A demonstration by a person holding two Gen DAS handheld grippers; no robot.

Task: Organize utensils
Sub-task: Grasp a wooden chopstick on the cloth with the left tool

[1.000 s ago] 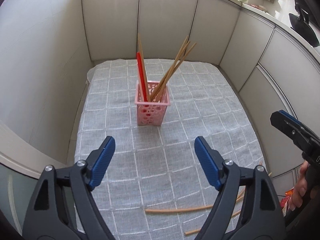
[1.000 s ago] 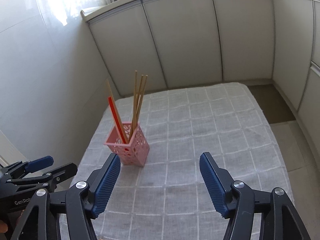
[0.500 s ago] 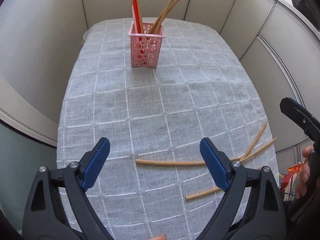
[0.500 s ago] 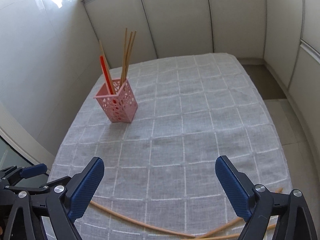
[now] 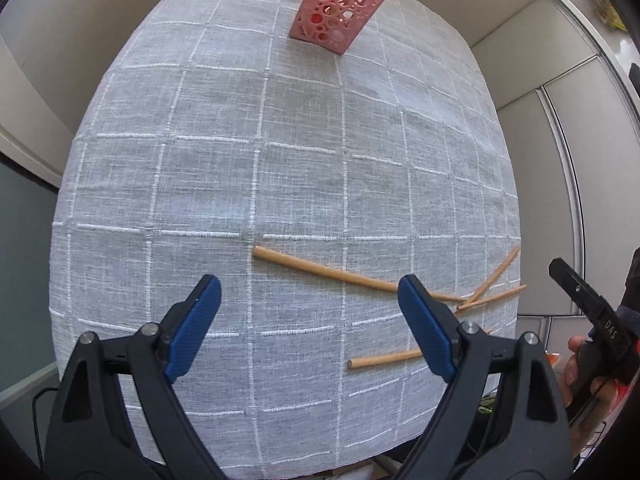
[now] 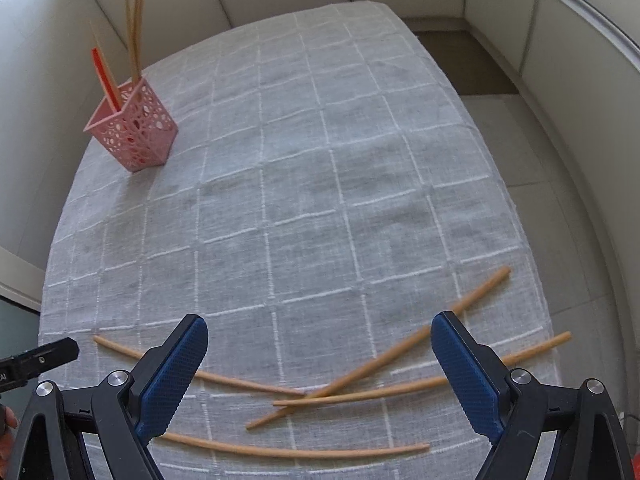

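A pink perforated basket (image 5: 338, 12) (image 6: 134, 128) stands far back on the cloth, holding wooden chopsticks (image 6: 134, 28) and a red one (image 6: 105, 76). Several loose wooden chopsticks lie near the front edge: one long stick (image 5: 320, 270) (image 6: 200, 372), a crossed pair (image 6: 380, 360) and a front stick (image 6: 292, 450). My left gripper (image 5: 307, 281) hovers over the long stick, its jaws closing, with nothing between the pads. My right gripper (image 6: 320, 320) hangs open above the crossed sticks, touching none.
A grey checked tablecloth (image 6: 320, 160) covers the table. Pale cabinet panels (image 6: 580, 60) enclose it at the back and sides, and tiled floor (image 6: 560, 168) runs along the right. A hand (image 5: 580, 364) holds the right gripper's handle at the table's right edge.
Both grippers sank toward the table's front and tipped downward, so the basket slid to the top of each view and the loose chopsticks came in. The right jaws widened.
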